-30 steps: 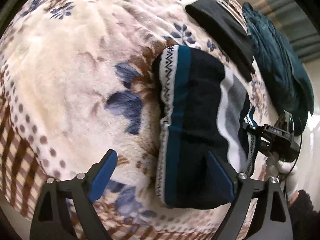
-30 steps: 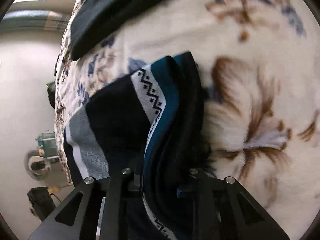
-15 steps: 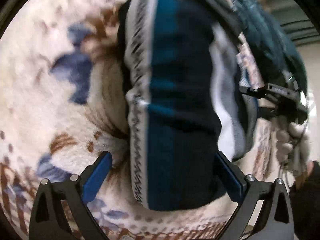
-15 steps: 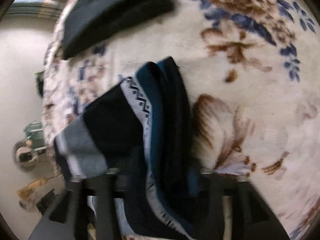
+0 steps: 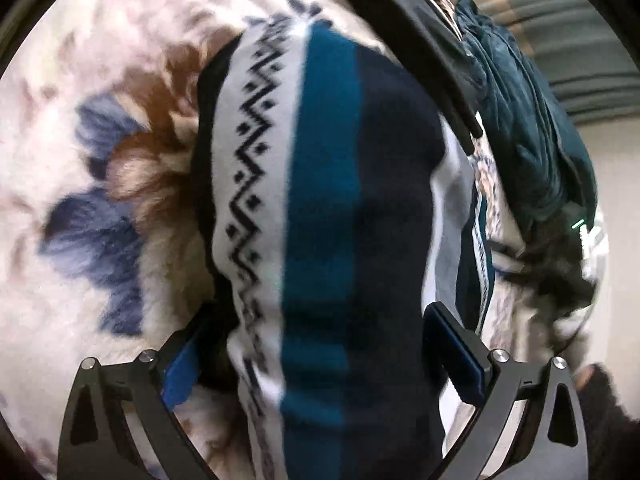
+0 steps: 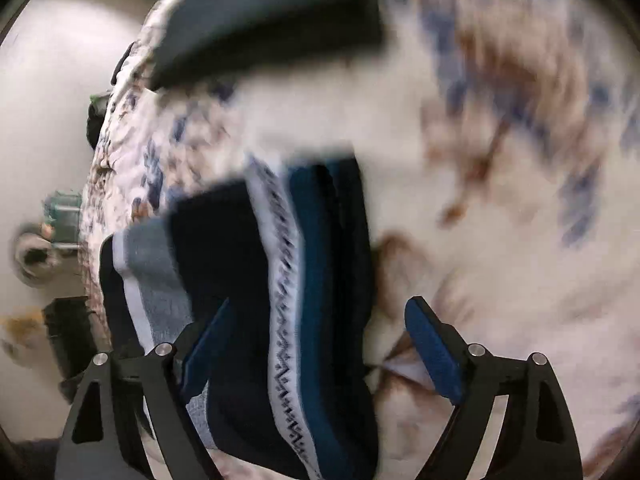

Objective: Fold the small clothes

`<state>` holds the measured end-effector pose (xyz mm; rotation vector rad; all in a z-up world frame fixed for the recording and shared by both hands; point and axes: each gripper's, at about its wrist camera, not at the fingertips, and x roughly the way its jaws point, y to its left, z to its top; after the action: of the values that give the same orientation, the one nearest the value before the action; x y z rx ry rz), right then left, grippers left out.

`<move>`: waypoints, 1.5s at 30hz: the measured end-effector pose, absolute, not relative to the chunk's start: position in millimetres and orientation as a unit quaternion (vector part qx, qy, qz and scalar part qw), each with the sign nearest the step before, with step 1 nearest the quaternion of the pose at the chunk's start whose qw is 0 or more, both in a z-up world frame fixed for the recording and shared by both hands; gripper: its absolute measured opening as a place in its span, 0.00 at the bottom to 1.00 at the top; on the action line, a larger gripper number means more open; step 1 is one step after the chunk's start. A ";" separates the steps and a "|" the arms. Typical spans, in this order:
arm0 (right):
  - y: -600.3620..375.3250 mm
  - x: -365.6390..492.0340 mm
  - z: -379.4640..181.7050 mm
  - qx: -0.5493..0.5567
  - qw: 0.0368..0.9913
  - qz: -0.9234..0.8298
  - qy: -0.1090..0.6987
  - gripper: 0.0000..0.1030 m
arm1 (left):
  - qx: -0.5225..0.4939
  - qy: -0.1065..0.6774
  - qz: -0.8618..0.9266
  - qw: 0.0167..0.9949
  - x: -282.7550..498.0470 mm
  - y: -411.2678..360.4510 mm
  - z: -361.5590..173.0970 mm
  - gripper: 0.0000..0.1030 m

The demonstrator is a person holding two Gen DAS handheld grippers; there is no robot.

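A folded knit garment [image 5: 332, 208] with navy, teal, grey and white zigzag stripes lies on a floral fleece blanket [image 5: 100, 140]. My left gripper [image 5: 320, 356] is open, its blue-padded jaws straddling the near end of the garment. In the right wrist view the same garment [image 6: 288, 280] lies between the open jaws of my right gripper [image 6: 316, 344], which holds nothing. The right view is motion-blurred. The other gripper and a gloved hand [image 5: 560, 276] show blurred at the garment's far right side.
A folded black garment [image 5: 404, 36] lies on the blanket beyond the striped one; it also shows in the right wrist view [image 6: 264, 20]. A crumpled dark teal cloth [image 5: 532, 120] lies at the blanket's right edge. Floor clutter [image 6: 48, 240] sits past the edge.
My right gripper, shut on the garment's edge before, has opened and let go. My left gripper has moved forward so the garment's end now sits between its open jaws.
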<state>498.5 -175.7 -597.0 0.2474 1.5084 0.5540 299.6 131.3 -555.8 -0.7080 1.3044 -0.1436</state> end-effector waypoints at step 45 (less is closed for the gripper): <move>-199.7 472.3 -675.0 0.221 0.577 0.274 0.737 0.89 | -0.425 0.581 -0.105 0.686 308.6 137.4 -584.0 0.83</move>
<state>472.3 -199.7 -675.0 0.5181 1.7257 0.6411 308.6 137.4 -584.0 -0.9527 1.3007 -0.2362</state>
